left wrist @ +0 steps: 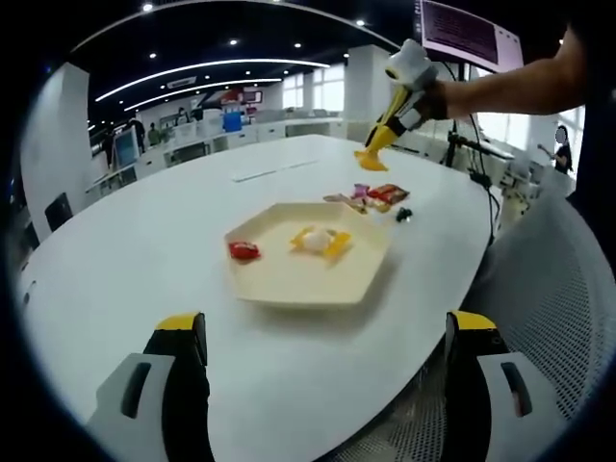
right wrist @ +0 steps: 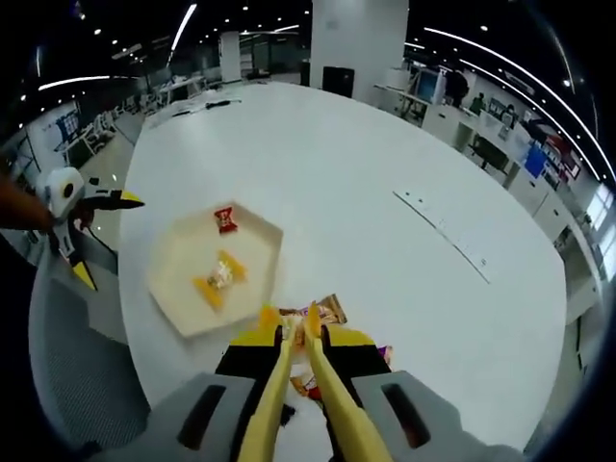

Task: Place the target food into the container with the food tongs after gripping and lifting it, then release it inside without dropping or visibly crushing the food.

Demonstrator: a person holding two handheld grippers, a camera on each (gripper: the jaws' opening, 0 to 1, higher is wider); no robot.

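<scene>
A cream hexagonal plate (left wrist: 289, 281) (right wrist: 181, 289) lies on the white table and holds a red wrapped candy (left wrist: 243, 251) (right wrist: 225, 218) and a yellow-and-white wrapped candy (left wrist: 320, 241) (right wrist: 219, 277). Beyond it lies a small pile of wrapped snacks (left wrist: 377, 196) (right wrist: 330, 310). My right gripper (left wrist: 408, 79) (right wrist: 303, 343) is shut on yellow food tongs (left wrist: 373, 152) (right wrist: 300, 322). The tong tips are close together above the pile. I cannot tell whether they hold anything. My left gripper (left wrist: 325, 323) (right wrist: 101, 236) stands wide open at the plate's near side, holding nothing.
A grey mesh chair (left wrist: 553, 318) (right wrist: 67, 366) stands at the table's edge by the plate. A thin white strip (left wrist: 274, 171) (right wrist: 443, 231) lies farther out on the table. Desks, screens and a tripod (left wrist: 467, 149) stand beyond the table.
</scene>
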